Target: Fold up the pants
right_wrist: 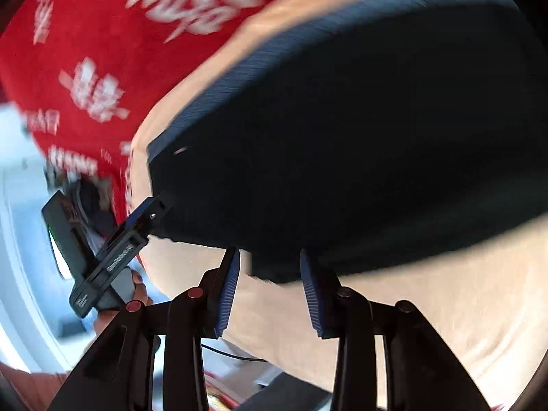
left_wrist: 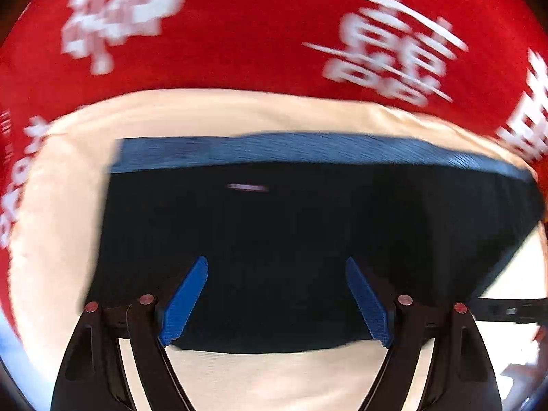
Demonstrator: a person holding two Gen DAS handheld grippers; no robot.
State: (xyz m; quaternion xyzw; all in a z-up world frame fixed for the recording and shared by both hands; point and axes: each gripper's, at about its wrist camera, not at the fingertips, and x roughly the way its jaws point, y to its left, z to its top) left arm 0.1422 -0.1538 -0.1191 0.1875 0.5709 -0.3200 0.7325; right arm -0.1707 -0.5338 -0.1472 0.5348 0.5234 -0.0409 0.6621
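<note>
The dark navy pants [left_wrist: 291, 233] lie folded on a cream cloth [left_wrist: 68, 188], with a ribbed blue waistband [left_wrist: 274, 150] along the far edge. My left gripper [left_wrist: 276, 263] is open just above the pants' near part, blue pads [left_wrist: 185, 301] spread wide, holding nothing. In the right wrist view the pants [right_wrist: 359, 130] fill the upper right. My right gripper [right_wrist: 269, 253] is open at the pants' near edge, holding nothing. The left gripper [right_wrist: 150, 212] shows there at the pants' left corner. Both views are blurred.
A red cloth with white lettering [left_wrist: 239, 27] lies beyond the cream cloth and also shows in the right wrist view [right_wrist: 85, 68]. The cream cloth [right_wrist: 411, 308] extends to the near side. A hand holds the left gripper's handle [right_wrist: 102, 274].
</note>
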